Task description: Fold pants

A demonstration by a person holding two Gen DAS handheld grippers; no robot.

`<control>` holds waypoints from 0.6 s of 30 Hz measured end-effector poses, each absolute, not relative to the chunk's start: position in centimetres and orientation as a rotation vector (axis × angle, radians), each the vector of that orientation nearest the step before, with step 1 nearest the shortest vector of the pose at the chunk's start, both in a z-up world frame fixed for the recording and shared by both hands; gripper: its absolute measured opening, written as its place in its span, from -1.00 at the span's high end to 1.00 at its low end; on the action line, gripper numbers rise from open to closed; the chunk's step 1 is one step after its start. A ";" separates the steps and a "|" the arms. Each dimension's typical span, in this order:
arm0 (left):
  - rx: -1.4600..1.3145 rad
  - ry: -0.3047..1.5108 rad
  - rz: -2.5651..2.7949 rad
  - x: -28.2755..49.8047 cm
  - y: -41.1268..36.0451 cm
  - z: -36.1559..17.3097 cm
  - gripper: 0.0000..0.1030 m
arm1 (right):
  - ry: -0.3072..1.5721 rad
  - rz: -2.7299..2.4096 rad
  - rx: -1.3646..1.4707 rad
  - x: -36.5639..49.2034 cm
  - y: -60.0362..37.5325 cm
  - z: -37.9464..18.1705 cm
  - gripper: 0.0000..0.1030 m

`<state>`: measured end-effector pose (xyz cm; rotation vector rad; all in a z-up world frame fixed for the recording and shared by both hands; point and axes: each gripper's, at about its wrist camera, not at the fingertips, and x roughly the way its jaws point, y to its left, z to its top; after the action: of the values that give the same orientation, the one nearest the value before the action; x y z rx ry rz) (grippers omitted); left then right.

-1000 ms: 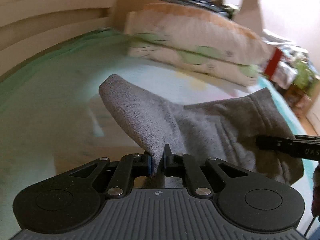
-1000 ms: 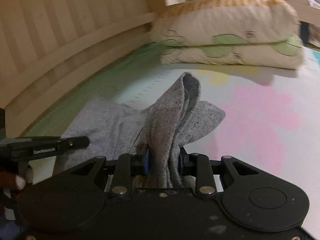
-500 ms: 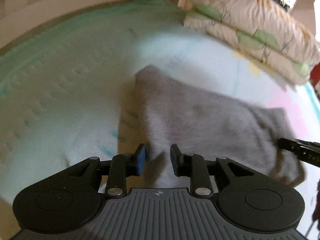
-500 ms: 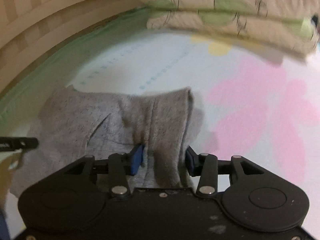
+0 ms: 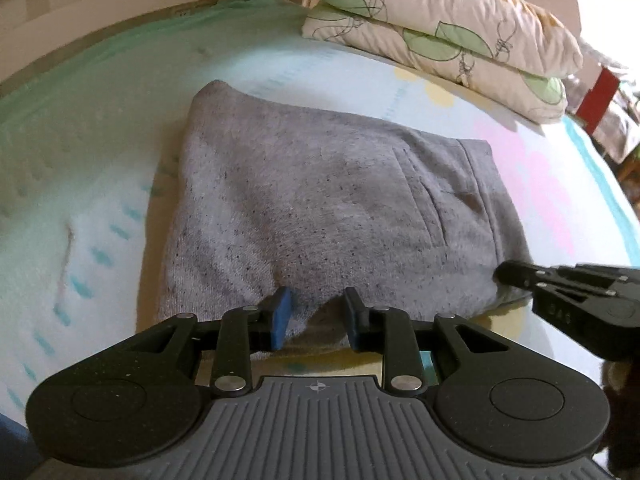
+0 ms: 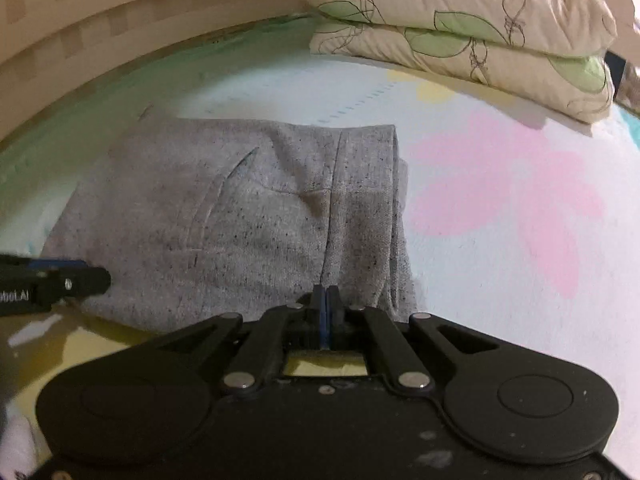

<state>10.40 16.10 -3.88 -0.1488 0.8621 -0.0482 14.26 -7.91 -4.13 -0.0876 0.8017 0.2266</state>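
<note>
The grey speckled pants lie folded flat on the bed sheet, a pocket seam facing up; they also show in the right wrist view. My left gripper is open, its blue pads either side of the near edge of the fabric, gripping nothing. My right gripper is shut with its pads pressed together at the near right edge of the pants; no fabric shows between them. Each gripper shows at the edge of the other's view, the right one and the left one.
Two stacked leaf-print pillows lie at the head of the bed, also in the right wrist view. A wooden slatted bed frame runs along the left. The sheet has pink flower prints. Clutter stands beyond the bed at right.
Both grippers let go of the lifted pants, which now lie flat and folded. The left jaws opened and stay open. The right jaws opened half a second ago and have since shut empty.
</note>
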 end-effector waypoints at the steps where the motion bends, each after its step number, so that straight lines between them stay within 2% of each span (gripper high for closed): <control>1: -0.147 0.859 -0.050 10.3 16.1 -3.7 0.46 | 0.807 0.224 -0.098 14.3 -7.6 -3.9 0.96; 6: -0.184 0.821 -0.043 8.2 16.2 -2.4 0.46 | 0.764 0.217 0.001 12.2 -7.9 -0.9 0.76; 7: -0.186 0.810 -0.034 7.5 16.2 -2.0 0.46 | 0.746 0.221 0.017 10.9 -7.8 -0.4 0.61; 8: -0.187 0.802 -0.024 6.8 16.3 -1.6 0.46 | 0.727 0.223 0.033 10.1 -7.8 0.3 0.37; 10: -0.183 0.787 0.010 5.4 16.1 -0.4 0.46 | 0.689 0.230 0.057 8.1 -8.1 1.3 0.19; 18: -0.163 0.750 0.134 2.3 15.0 3.1 0.43 | 0.639 0.225 0.074 2.8 -7.4 4.5 0.13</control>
<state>2.29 14.99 3.07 -0.1635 0.7498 0.1335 2.82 -7.43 4.51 0.0740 0.6390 0.2253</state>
